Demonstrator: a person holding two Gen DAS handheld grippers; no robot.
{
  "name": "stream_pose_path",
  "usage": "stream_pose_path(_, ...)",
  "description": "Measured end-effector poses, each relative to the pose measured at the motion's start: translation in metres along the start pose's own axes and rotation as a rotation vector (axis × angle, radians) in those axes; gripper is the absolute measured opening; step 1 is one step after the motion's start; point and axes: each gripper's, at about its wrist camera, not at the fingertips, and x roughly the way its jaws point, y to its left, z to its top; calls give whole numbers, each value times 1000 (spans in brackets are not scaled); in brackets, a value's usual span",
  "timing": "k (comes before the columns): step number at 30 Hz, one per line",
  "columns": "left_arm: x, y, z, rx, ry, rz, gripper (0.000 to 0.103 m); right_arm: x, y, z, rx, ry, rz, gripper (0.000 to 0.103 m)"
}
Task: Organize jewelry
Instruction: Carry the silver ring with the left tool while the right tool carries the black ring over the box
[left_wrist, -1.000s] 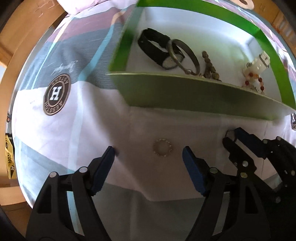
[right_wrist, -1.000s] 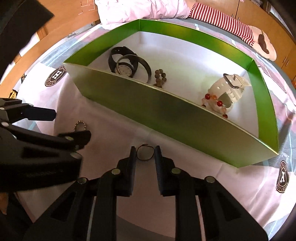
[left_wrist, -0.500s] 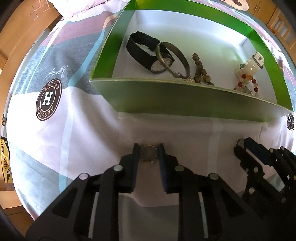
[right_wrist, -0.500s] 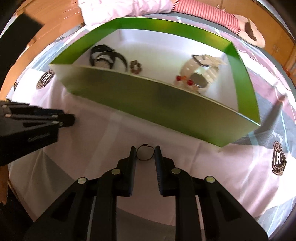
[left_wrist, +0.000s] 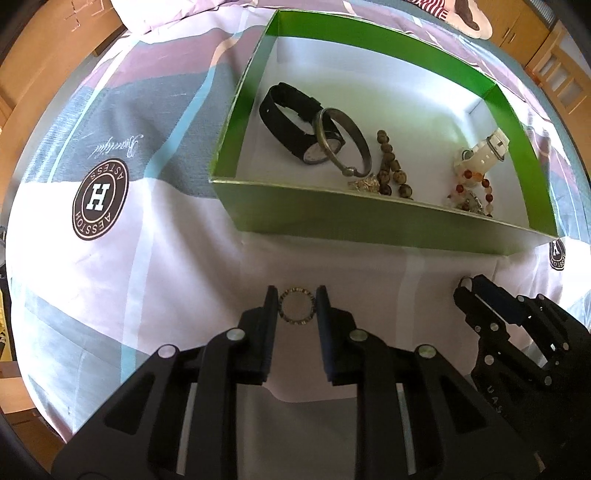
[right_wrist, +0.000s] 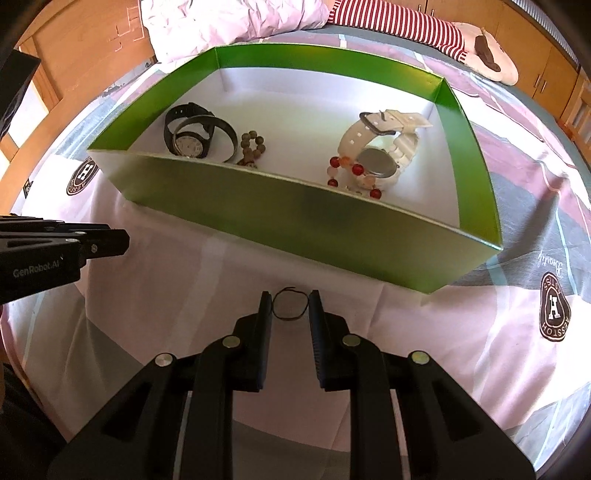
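While both grippers point steeply down at the bedsheet (left_wrist: 122, 280), each has a small ring pinched between its pads. The left gripper (left_wrist: 296, 312) has just been closing, and its jaws now stand narrow, pressed on either side of a small round studded metal ring (left_wrist: 296, 311) that sits right at the fingertips. The right gripper (right_wrist: 290, 304) has its jaws equally narrow, clamped on a thin dark wire loop (right_wrist: 290, 304) held at the very tips.

Beyond the jaws of both, well apart from the two rings, stands a shallow green cardboard box with a white floor (right_wrist: 258, 218). Seen past the left jaws, a black strap watch (left_wrist: 291, 122) lies in it with a dull metal bangle (left_wrist: 343, 142) leaning across its face, a string of brown wooden beads (left_wrist: 391, 170) just beside them, and a white strap watch (left_wrist: 484, 151) with a red and orange bead bracelet (left_wrist: 472, 184) toward the far right side. The right gripper shows off to the right of the left jaws, near them on the sheet.
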Motion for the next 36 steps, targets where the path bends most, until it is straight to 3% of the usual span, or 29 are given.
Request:
stream_pose_path(5,-2,-2,-2,0,-4,-3,21,-2,0,1,5,-8,2,20)
stream_pose_path(15,-42,-24,-3,84,-171,11,21,-16,6,1,-19,-76,37,20)
stream_pose_path(19,-54,-26,-2,101,-239,51,21,-27,9,2,-20,-129,68,20)
stream_pose_path(26,-69,-26,1,91,-333,53,21,-50,10,4,-15,-233,97,20)
stream_pose_path(36,-77,-27,9,51,-376,28,21,-52,8,6,-1,-253,112,20)
